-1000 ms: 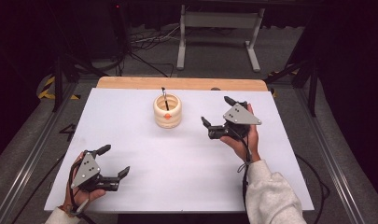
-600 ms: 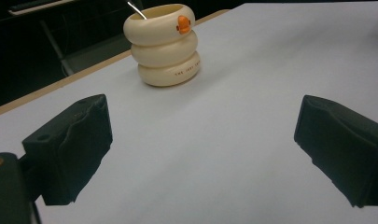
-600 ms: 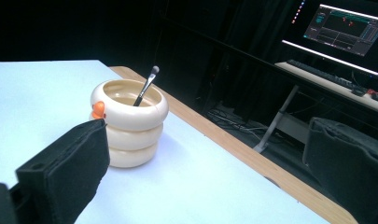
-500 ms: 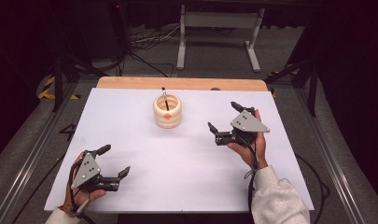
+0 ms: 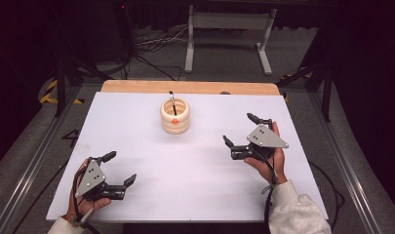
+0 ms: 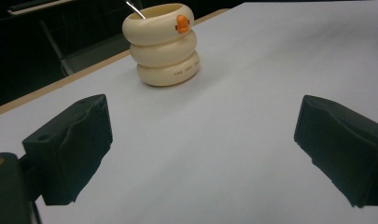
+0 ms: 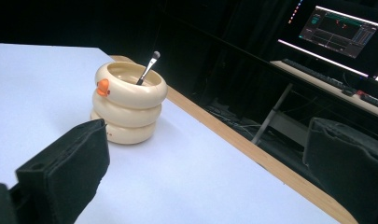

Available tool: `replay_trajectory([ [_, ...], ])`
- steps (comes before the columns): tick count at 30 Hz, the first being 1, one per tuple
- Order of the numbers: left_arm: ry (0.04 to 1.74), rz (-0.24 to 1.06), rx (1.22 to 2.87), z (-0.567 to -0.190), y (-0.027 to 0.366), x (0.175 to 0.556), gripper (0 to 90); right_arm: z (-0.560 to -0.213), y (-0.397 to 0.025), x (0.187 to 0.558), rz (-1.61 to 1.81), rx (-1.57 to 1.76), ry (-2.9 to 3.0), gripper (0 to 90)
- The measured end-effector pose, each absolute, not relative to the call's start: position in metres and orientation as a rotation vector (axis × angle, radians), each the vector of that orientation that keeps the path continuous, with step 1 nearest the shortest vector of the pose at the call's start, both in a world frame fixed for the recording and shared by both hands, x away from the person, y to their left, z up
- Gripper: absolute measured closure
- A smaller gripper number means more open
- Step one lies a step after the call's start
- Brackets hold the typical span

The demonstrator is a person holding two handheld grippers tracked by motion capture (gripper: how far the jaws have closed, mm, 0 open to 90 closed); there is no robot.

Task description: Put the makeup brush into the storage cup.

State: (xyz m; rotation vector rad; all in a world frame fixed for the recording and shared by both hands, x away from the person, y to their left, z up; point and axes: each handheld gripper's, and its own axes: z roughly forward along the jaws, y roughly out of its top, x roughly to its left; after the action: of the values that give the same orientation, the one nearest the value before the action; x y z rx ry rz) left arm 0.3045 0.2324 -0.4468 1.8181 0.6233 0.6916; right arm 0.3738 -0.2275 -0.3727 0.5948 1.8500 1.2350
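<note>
A cream ringed holder (image 5: 175,116) with a small orange beak stands at the back middle of the white table; it shows as the holder (image 6: 161,43) in the left gripper view and the holder (image 7: 127,102) in the right gripper view. A slim brush (image 7: 148,68) leans inside it. My left gripper (image 5: 120,168) rests open at the front left, nothing between its jaws. My right gripper (image 5: 238,129) is held open right of the holder, apart from it and empty.
The white table (image 5: 136,146) has a wooden strip (image 5: 190,87) along its far edge. Beyond it stand a metal stand (image 5: 229,39) and cables on the floor. A lit monitor (image 7: 340,25) and keyboard sit on a desk off to the side.
My right gripper has drawn back toward the near right, away from the holder, staying open. The left gripper has not moved.
</note>
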Motion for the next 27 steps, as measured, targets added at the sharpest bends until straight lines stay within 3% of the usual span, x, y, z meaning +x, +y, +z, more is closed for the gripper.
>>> replay_trajectory([
  [27,0.604,0.711,1.789,-0.444,0.233,0.301,4.8,-0.386,-0.256,0.341,1.173,0.587,1.840,1.0],
])
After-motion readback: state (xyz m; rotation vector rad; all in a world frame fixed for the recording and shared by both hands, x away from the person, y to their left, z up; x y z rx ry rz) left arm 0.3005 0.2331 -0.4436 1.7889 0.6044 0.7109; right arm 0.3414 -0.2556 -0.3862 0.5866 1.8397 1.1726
